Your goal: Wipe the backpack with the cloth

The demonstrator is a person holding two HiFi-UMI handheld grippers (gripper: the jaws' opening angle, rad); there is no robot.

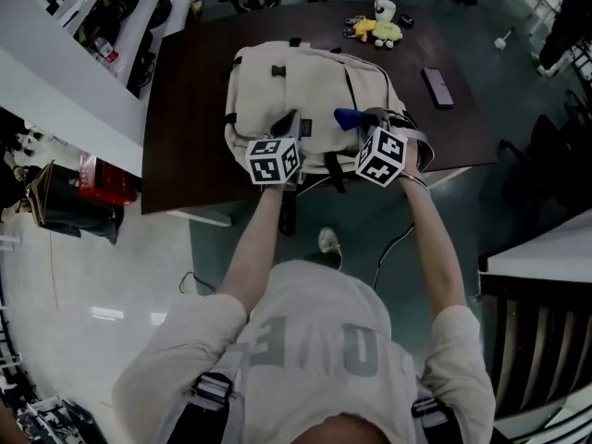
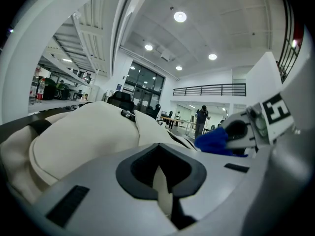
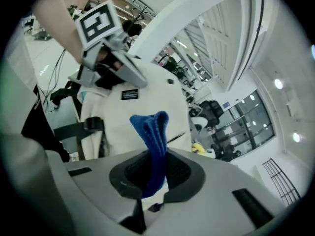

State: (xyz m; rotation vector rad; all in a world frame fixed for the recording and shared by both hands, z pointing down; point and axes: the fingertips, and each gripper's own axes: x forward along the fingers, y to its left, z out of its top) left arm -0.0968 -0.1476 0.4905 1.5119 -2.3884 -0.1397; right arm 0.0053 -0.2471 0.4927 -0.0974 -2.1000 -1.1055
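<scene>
Right gripper: fingers are pressed together on the lower end of the blue cloth. Only a narrow folded tail is pinched; the rest stands up free above the fingers.

Left gripper: fingers are nearly shut, and a thin cream fold is nipped between them. This is judged to be fabric of the backpack at its near edge.

Risks, from the grip outward:
- The cloth is held by a small bite. Drag against the canvas is judged likely to pull it out of the fingers or roll it into a rope, so that little cloth surface meets the bag.
- If the cloth folds back, the hard fingertips could be scraped over the fabric instead.
- The left hold is on a soft fold only. A firm stroke away from the person could slide the backpack across the tabletop or tear the fold free, since no other restraint is seen.
- Both grippers are placed close together at the near edge. Collision is possible if the wipe is swept leftward.
- The backpack lies flat near the front edge of the tabletop, with straps hanging over it. A pull toward the person could bring it off.
- A phone lies to the right, well apart, and is judged to be at little risk.
</scene>
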